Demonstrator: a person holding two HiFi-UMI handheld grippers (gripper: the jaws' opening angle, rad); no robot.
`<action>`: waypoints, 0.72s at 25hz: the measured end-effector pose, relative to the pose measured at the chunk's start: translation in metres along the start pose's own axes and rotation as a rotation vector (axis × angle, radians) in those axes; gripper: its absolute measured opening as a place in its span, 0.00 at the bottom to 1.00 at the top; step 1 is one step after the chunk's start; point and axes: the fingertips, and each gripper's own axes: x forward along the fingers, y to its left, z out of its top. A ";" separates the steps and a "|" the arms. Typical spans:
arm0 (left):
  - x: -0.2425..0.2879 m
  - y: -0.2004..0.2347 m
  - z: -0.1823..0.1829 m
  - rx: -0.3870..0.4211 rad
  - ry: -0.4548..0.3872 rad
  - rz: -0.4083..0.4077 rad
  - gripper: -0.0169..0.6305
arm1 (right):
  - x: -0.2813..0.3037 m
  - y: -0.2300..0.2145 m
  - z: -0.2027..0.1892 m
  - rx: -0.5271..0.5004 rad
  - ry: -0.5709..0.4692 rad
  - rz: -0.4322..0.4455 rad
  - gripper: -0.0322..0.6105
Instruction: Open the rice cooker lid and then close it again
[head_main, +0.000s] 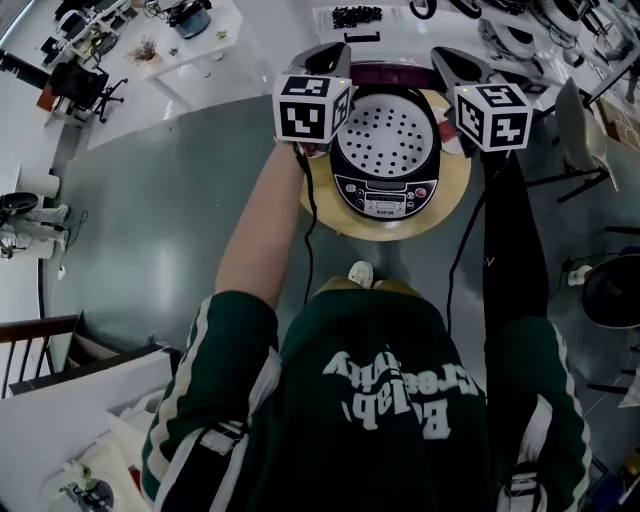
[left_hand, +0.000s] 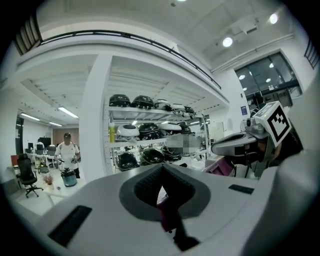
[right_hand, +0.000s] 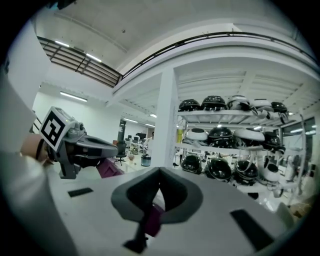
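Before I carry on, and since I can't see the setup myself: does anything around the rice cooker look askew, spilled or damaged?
Nothing stands out. The rice cooker sits upright near the middle of the round table, its lid raised at the back, and no spill or damage shows around it.

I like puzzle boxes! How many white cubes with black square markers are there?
2. One white, black-marked cube rides the left gripper, left of the round black-and-silver rice cooker; the other rides the right gripper, on its right. None looks hidden.
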 end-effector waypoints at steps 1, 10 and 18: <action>-0.005 -0.003 -0.005 -0.002 0.004 0.004 0.02 | -0.004 0.004 -0.005 0.004 0.004 0.005 0.06; -0.037 -0.030 -0.061 -0.014 0.091 0.063 0.02 | -0.035 0.039 -0.061 0.006 0.058 0.055 0.06; -0.054 -0.048 -0.107 -0.024 0.161 0.054 0.02 | -0.051 0.055 -0.104 0.047 0.106 0.058 0.05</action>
